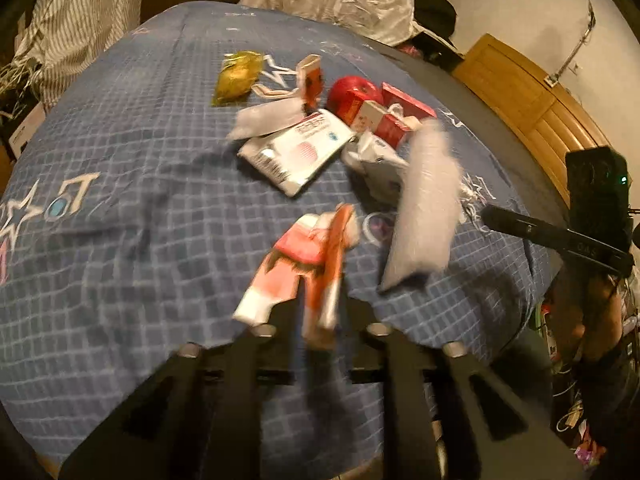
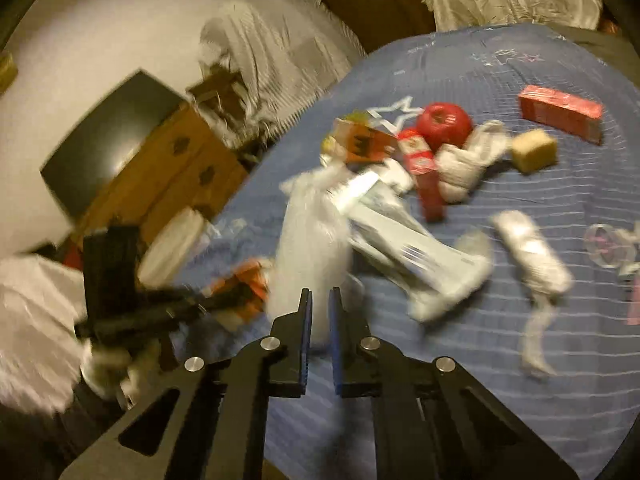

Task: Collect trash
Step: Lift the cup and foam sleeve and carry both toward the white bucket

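Both grippers lifted clear: left (image 1: 320, 320) clenched on orange wrapper (image 1: 308, 264), right (image 2: 319, 312) on white bag (image 2: 312, 240); grips should stay firm over the bed (image 1: 120, 160).

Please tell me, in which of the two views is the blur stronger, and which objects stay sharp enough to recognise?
Right wrist view: strong motion blur; the white bag in the right claw is smeared, but the red ball is recognisable. Left wrist view: milder blur; the white pouch is fairly sharp, while the orange wrapper in the left claw is smeared. Both show warm dim light and fisheye bending.
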`<state>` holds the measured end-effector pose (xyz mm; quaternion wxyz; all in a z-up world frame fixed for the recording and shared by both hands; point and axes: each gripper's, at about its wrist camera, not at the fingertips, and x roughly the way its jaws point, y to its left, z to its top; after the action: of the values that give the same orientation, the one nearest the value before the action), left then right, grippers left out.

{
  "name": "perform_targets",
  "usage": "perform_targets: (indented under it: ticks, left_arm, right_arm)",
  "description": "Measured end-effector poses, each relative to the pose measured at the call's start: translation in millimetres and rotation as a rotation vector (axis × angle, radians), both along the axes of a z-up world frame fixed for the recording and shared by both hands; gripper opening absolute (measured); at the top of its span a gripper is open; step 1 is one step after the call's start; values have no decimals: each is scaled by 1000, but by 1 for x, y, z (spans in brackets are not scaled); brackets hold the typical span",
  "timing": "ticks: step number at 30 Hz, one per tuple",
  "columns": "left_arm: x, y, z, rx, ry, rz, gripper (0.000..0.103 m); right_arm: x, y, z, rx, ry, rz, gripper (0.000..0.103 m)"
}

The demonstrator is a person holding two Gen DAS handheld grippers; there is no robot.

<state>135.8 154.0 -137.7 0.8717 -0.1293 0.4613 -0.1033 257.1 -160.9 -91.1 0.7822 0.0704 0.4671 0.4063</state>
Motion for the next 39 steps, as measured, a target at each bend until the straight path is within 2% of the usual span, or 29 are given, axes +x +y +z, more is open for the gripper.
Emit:
perform_targets:
  ticks: [1,3,5,6,7,8,10,12,15,18,19,20,21,23,26,28,31,35,37,39]
  left_arm:
    - [-3,5,0,16,-9,22,55]
    - [-8,13,3,60,-54,102,62]
    - [-16,19,13,21,-109,138,64]
    - [-17,18,16,3,-120,134,72]
    - [-15,13,17,-1,-127,117,76]
    - [-11,7,16,12,-125,95,77]
    - [4,-2,9,43,-99,68,78]
    - [12,-3,3,20,-94,80,80]
    - [21,-12,-3,45,-101,66,88]
    - [21,-19,-5,64,-108,44,89]
    - [22,-22,-6,73,-115,40,89]
    - [24,-23,-8,70,-118,32,89]
    - [26,-24,-10,63,-116,28,90]
    - [29,-26,-15,51,-115,15,90]
    - [26,-33,-22,51,-119,-35,84]
    - [25,-37,-27,28,-107,-68,60]
    - [25,-37,-34,11,-91,-74,36]
    - [24,-32,-35,-32,-98,-58,26]
    - [19,-31,-30,-24,-122,-37,20]
    - [11,-29,-21,-3,-159,1,18]
  right_arm:
    - [4,-11,-5,-34,1,-30,10]
    - [5,-29,-19,-62,8,-86,10]
    - [4,-36,-24,6,61,-132,13]
    - [3,-37,-29,42,89,-146,20]
    - [0,-33,-34,85,119,-171,48]
    - [0,-27,-37,113,134,-183,69]
    - [-2,-6,-38,143,134,-180,70]
    - [-3,13,-34,156,109,-167,72]
    - [-1,44,-27,117,52,-147,73]
    - [4,62,-29,72,33,-142,73]
    - [6,67,-30,56,21,-134,70]
    - [8,71,-32,36,10,-130,58]
    - [9,74,-34,17,10,-126,52]
    - [7,75,-39,8,7,-125,51]
    - [5,68,-41,1,-16,-118,49]
    - [4,63,-37,8,-33,-125,47]
    - [5,53,-29,42,-45,-139,47]
    - [0,44,-13,66,-94,-149,47]
    - [-5,40,-5,55,-138,-158,47]
    - [-14,39,3,33,-196,-163,47]
